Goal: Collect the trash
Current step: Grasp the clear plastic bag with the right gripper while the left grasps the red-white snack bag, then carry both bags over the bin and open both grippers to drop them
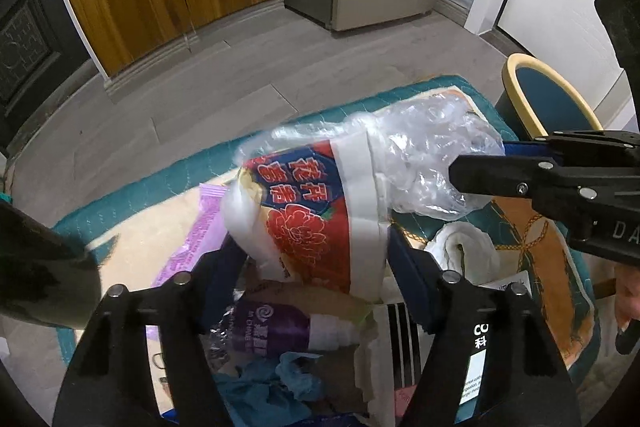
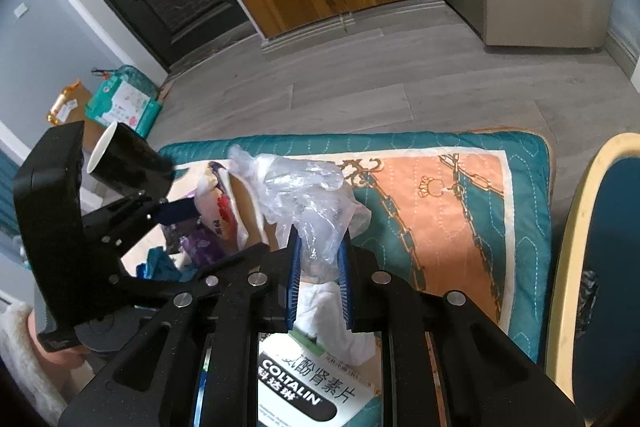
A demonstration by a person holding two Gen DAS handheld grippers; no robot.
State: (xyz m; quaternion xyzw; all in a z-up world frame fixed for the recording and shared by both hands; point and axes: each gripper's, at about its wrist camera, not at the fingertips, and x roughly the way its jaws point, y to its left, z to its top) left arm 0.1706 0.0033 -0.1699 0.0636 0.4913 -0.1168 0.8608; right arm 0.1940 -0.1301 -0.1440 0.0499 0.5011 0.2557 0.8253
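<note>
My left gripper (image 1: 316, 259) is shut on a white bag printed with red flowers and blue characters (image 1: 312, 211), held above the table. My right gripper (image 2: 320, 251) is shut on a crumpled clear plastic bag (image 2: 304, 195), which also shows in the left wrist view (image 1: 432, 155) beside the printed bag. The two bags touch each other. The right gripper enters the left wrist view from the right (image 1: 464, 175). The left gripper shows at the left of the right wrist view (image 2: 180, 211).
A teal and orange quilted cloth (image 2: 460, 187) covers the table. On it lie a COLTALIN box (image 2: 304, 387), white tissue (image 1: 460, 247), a purple wrapper (image 1: 204, 227), blue crumpled trash (image 1: 272, 383). A black cup (image 2: 124, 163) is at left. A blue chair (image 1: 548, 99) stands at the right.
</note>
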